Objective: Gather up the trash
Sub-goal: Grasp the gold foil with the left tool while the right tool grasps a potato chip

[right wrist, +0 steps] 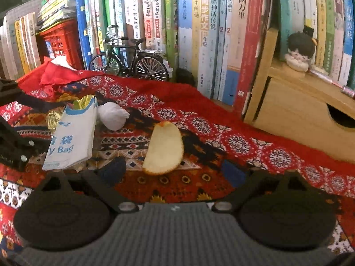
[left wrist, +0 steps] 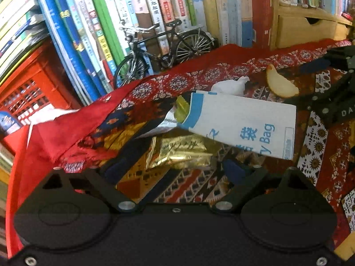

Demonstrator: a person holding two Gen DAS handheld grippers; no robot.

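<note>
Hovering with jaws apart and empty over the patterned desk [right wrist: 255, 146], the right claw [right wrist: 175, 170] has the apple slice [right wrist: 164, 148] between its fingertips, while the equally wide left claw [left wrist: 175, 170] faces the gold wrapper [left wrist: 179, 153] below the white paper bag [left wrist: 241, 124].

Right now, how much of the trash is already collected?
Nothing looks collected yet. Both grippers are open and empty: the left gripper hovers over the gold wrapper, the right gripper by the fruit slice. The white bag and crumpled tissue also remain.
</note>
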